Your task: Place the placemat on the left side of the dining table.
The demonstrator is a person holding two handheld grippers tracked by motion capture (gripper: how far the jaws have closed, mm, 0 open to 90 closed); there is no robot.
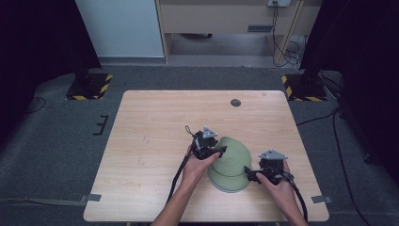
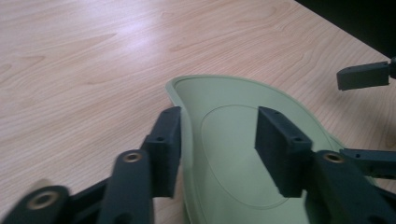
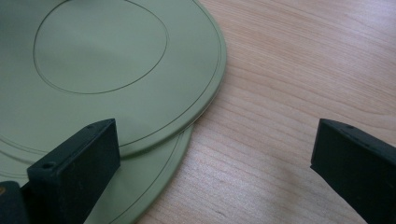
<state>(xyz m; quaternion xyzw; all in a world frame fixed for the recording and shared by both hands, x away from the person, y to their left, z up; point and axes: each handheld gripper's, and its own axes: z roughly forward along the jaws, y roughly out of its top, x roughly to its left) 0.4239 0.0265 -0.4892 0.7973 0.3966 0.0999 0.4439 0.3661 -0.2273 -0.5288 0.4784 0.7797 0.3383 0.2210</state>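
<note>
Left gripper [image 2: 217,151] jaws straddling raised green plate [image 2: 224,140] rim, right gripper [image 3: 215,158] jaws wide beside stack.

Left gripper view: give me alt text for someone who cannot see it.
A pale green plate is tilted up off the wooden table, its raised rim between the two black jaws of the left hand-held gripper. The tip of the other hand-held gripper shows at the right edge.
</note>
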